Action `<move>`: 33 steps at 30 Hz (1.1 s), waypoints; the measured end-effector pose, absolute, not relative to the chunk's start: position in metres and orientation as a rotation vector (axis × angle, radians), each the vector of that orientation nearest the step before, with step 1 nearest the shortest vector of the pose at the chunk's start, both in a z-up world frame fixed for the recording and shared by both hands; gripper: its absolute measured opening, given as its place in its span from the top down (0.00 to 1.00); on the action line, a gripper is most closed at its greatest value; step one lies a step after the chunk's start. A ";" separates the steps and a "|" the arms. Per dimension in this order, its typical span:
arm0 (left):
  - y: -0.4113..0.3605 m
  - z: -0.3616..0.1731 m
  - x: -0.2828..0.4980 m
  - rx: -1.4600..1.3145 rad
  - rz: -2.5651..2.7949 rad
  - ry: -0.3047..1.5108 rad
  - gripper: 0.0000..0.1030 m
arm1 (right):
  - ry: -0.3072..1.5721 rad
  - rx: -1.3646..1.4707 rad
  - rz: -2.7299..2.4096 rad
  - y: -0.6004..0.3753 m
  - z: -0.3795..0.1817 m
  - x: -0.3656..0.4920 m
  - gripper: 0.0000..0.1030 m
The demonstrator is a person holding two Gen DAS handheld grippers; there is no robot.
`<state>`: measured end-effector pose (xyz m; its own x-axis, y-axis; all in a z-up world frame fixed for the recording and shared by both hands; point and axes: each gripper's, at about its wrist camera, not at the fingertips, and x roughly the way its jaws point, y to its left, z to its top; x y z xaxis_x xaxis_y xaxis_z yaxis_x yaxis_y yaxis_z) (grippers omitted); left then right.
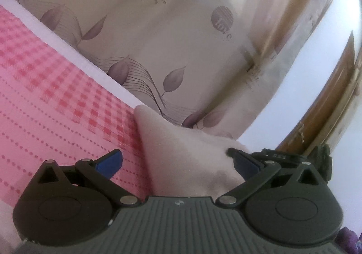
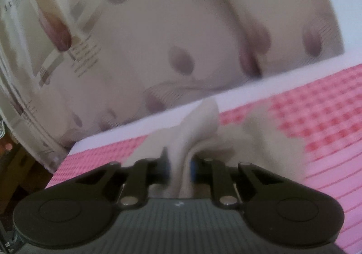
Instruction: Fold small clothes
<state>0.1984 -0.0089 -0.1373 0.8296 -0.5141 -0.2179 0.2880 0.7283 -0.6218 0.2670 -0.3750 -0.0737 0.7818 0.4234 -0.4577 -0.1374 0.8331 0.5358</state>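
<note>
Bunching between the right fingers (image 2: 166,163), pale cloth (image 2: 199,118) rises.

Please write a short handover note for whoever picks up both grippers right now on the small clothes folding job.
Right gripper: jaws shut on a bunched fold of the pale garment, with cloth standing up between them.
Left gripper: jaws wide open, with a raised corner of the pale garment between them, not pinched.
Where things are: the garment lies on the pink checked cover, near its edge by the leaf-print curtain.
Done: one grasp taken, on the right side.
Left: close the left jaws on the corner, then make the fold. No finished fold shows; the right view is blurred.
</note>
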 end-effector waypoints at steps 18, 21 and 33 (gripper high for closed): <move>-0.035 -0.137 0.193 -0.437 -0.496 0.402 0.00 | 0.593 0.674 0.298 -0.444 -0.142 0.265 0.84; -0.036 -0.137 0.193 -0.426 -0.495 0.404 0.00 | 0.583 0.692 0.319 -0.447 -0.142 0.264 0.82; -0.036 -0.136 0.193 -0.409 -0.490 0.404 0.00 | 0.401 0.422 0.459 -0.401 -0.058 0.190 0.78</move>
